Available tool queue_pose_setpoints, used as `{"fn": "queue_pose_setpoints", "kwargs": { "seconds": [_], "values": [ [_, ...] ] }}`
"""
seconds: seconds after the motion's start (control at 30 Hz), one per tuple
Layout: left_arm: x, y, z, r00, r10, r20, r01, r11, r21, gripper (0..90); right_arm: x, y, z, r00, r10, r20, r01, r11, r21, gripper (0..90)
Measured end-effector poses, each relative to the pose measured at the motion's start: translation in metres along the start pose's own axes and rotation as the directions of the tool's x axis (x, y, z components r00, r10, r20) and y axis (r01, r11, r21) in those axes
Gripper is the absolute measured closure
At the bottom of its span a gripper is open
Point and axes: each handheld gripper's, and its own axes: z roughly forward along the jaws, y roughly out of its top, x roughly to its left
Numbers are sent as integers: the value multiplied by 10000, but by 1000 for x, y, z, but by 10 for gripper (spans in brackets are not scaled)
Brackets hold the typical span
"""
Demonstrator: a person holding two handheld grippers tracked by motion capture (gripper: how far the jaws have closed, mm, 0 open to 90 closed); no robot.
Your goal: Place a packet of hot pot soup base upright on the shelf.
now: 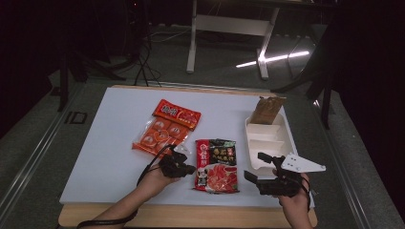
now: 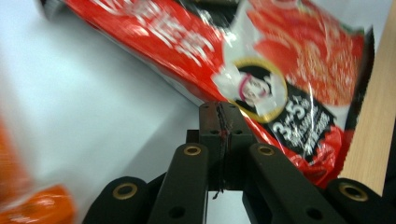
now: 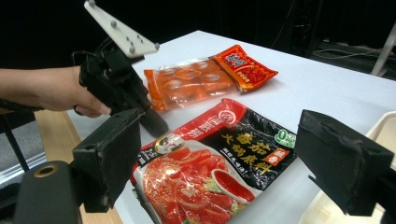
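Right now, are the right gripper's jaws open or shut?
Open. In the right gripper view the two black jaws of the right gripper stand wide apart, with the hotpot soup packet visible between them.

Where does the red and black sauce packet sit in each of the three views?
High view: red and black sauce packet lies bottom centre, between both hands.
Left gripper view: it runs across the top right.
Right gripper view: it lies bottom centre.
Shared landmark: the orange snack bag.

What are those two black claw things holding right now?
Nothing. The left gripper is shut beside the red soup packet; the right gripper hangs open.
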Motion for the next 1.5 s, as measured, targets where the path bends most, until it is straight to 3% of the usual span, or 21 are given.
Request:
{"fn": "queue_pose_setpoints", "kwargs": {
  "seconds": [0.17,0.2,0.3,0.37,0.57,0.67,0.8,0.87,0.9,0.93,0.97,1.07,1.1,1.23,1.37,1.43,1.5],
  "values": [
    [3,9,-8,9995,-30,-324,17,9991,-415,827,0,0,0,10000,-26,5,26,10000,25,147],
    [7,13,-9,9990,-256,-356,236,9981,-565,807,0,0,0,10000,-56,5,56,10000,20,147],
    [10,17,-9,9981,-429,-437,396,9965,-741,776,0,0,0,10000,-65,1,65,10000,29,147],
    [15,25,-8,9955,-760,-571,704,9931,-933,664,0,-1,1,10000,-21,-6,21,10000,49,147],
    [26,39,-2,9869,-1298,-958,1197,9874,-1038,565,1,-2,3,9999,-59,-90,60,9999,131,147],
    [30,43,2,9842,-1358,-1138,1260,9881,-887,513,1,-2,3,9999,-48,-107,50,9998,172,147],
    [36,48,10,9781,-1602,-1332,1498,9851,-848,494,0,-3,4,9999,-56,-140,59,9998,203,147],
    [39,51,15,9710,-1857,-1508,1741,9809,-868,494,0,-3,4,9999,-74,-144,77,9997,220,147],
    [42,53,21,9676,-2117,-1377,2006,9755,-899,494,0,-3,5,9998,-58,-184,63,9997,233,147],
    [42,53,21,9676,-2117,-1377,2006,9755,-899,494,0,-3,5,9998,-61,-189,66,9997,239,147],
    [43,54,26,9666,-2313,-1106,2224,9710,-872,494,0,-3,6,9998,-76,-193,81,9997,249,147],
    [44,55,29,9671,-2272,-1143,2195,9727,-757,488,0,-3,6,9997,-135,-198,140,9995,278,147],
    [45,55,37,9605,-2354,-1484,2260,9710,-774,489,1,-3,6,9997,-126,-224,132,9995,280,147],
    [48,57,40,9474,-2811,-1532,2705,9588,-870,492,1,-3,5,9996,-142,-242,148,9996,254,147],
    [46,57,43,9423,-2830,-1787,2709,9585,-895,504,1,-3,6,9996,-158,-234,164,9995,274,147],
    [47,56,42,9363,-3044,-1752,2917,9518,-947,505,1,-3,5,9996,-183,-233,189,9996,230,147],
    [47,56,40,9345,-3123,-1706,2966,9484,-1117,509,1,-3,5,9996,-167,-226,172,9996,220,147]
  ]
}}
